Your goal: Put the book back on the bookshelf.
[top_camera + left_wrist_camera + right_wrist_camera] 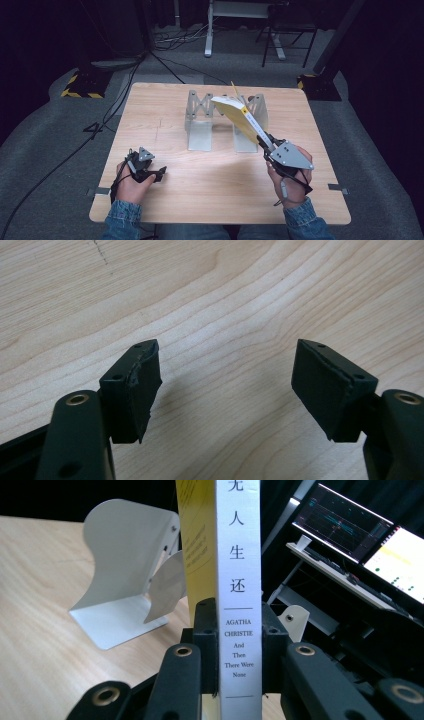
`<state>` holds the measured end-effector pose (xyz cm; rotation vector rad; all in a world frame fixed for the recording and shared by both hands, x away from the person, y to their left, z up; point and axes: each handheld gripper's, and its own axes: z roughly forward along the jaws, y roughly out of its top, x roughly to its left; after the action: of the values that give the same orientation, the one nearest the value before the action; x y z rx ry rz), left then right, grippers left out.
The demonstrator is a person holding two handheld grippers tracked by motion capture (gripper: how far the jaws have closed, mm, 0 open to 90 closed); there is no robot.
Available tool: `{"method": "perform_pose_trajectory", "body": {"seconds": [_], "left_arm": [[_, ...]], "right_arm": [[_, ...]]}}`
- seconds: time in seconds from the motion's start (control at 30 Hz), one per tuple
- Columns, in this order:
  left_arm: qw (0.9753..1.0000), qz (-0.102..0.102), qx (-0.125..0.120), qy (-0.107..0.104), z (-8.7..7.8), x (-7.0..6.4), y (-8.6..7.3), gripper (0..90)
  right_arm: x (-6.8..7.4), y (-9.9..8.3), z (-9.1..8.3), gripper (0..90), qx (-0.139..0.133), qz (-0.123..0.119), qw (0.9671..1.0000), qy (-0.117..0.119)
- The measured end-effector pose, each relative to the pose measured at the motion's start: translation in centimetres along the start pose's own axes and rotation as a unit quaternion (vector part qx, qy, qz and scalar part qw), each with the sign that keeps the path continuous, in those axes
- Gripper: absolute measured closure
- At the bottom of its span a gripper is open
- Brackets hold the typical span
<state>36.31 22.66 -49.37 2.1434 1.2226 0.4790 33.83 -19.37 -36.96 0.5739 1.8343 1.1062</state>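
Book: white-spined paperback (240,117) with a yellow cover, held aloft at centre right of the high view, above the table.
Axis: spine runs up-left from the right gripper (267,145) toward the metal bookend rack (200,120).
Grip: right jaws are closed on the spine's lower end (239,645).
Left gripper (159,174): lower left, jaws wide apart and empty, resting on the wooden table (225,300).
Nearer hand: right.

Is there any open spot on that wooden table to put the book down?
Yes: bare wood lies between the left gripper and right gripper, in front of the grey metal extendable bookend rack. The table's far left is free too. It is crowded where the white-spined yellow book hangs over the rack.
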Motion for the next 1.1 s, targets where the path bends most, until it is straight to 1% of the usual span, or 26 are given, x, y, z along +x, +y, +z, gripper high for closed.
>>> {"method": "perform_pose_trajectory", "body": {"seconds": [0.07,0.1,0.13,0.17,0.2,0.23,0.27,0.33,0.37,0.4,0.43,0.47,0.57,0.6,0.63,0.67,0.87,1.03,1.07,1.1], "left_arm": [[1.0000,-0.002,0.000,-0.003,0.1,0.0,-0.1,28.3],[1.0000,-0.002,0.000,-0.003,0.1,0.0,-0.1,28.2],[1.0000,0.002,0.005,0.002,0.2,0.1,-0.1,28.2],[0.9999,-0.002,0.008,0.008,0.3,0.0,-0.1,28.2],[0.9999,-0.002,0.008,0.008,0.3,0.0,-0.1,27.4],[0.9999,-0.005,0.005,0.007,0.4,0.0,-0.1,27.4],[1.0000,-0.005,0.002,0.007,0.4,0.1,-0.2,27.3],[0.9999,-0.009,-0.001,0.006,0.5,0.1,-0.2,27.5],[0.9999,-0.009,-0.001,0.006,0.5,0.1,-0.2,27.6],[0.9999,-0.012,-0.003,0.004,0.5,0.1,-0.2,27.5],[0.9999,-0.012,-0.003,0.004,0.5,0.1,-0.2,27.6],[0.9998,-0.017,-0.006,0.002,0.6,0.1,-0.3,27.5],[0.9999,-0.013,-0.006,0.000,0.6,0.2,-0.3,27.5],[0.9996,-0.020,-0.022,-0.001,0.7,0.2,-0.6,27.4],[0.9996,-0.020,-0.022,-0.001,0.7,0.2,-0.6,27.5],[0.9994,-0.022,-0.027,0.000,0.7,0.3,-0.7,27.8],[0.9994,-0.021,-0.028,0.003,0.7,0.2,-0.8,27.9],[0.9993,-0.022,-0.029,0.004,0.7,0.2,-0.8,27.8],[0.9993,-0.022,-0.029,0.004,0.7,0.2,-0.8,27.8],[0.9993,-0.023,-0.029,0.004,0.7,0.2,-0.9,27.8]], "right_arm": [[-0.4,0.1,0.3,76.3,-0.002,0.013,0.9999,-0.003],[-0.4,0.1,0.3,76.3,-0.002,0.013,0.9999,-0.003],[-0.6,0.1,0.7,76.3,-0.003,0.023,0.9997,-0.006],[-0.7,0.2,0.8,76.3,-0.003,0.028,0.9996,-0.008],[-0.7,0.2,0.8,76.3,-0.003,0.028,0.9996,-0.008],[-0.8,0.2,1.0,76.3,-0.003,0.033,0.9994,-0.011],[-0.9,0.2,1.4,76.3,-0.004,0.046,0.9988,-0.014],[-1.0,0.2,1.7,76.3,-0.005,0.059,0.9981,-0.015],[-1.0,0.2,1.7,76.3,-0.005,0.059,0.9981,-0.015],[-1.1,0.2,2.0,76.3,-0.006,0.071,0.9973,-0.019],[-1.1,0.2,2.0,76.3,-0.006,0.071,0.9973,-0.019],[-1.1,0.2,2.2,76.3,-0.006,0.075,0.9968,-0.027],[-1.3,0.1,2.5,76.3,-0.007,0.082,0.9961,-0.033],[-1.4,0.1,2.8,76.3,-0.009,0.089,0.9953,-0.037],[-1.4,0.1,2.8,76.3,-0.009,0.089,0.9953,-0.037],[-1.6,0.1,3.1,76.3,-0.011,0.095,0.9945,-0.041],[-2.0,0.1,4.2,76.3,-0.015,0.111,0.9925,-0.049],[-2.6,-0.1,5.1,76.3,-0.018,0.134,0.9893,-0.054],[-2.6,-0.1,5.1,76.3,-0.018,0.134,0.9893,-0.054],[-2.7,-0.2,5.2,76.3,-0.018,0.139,0.9886,-0.055]]}}
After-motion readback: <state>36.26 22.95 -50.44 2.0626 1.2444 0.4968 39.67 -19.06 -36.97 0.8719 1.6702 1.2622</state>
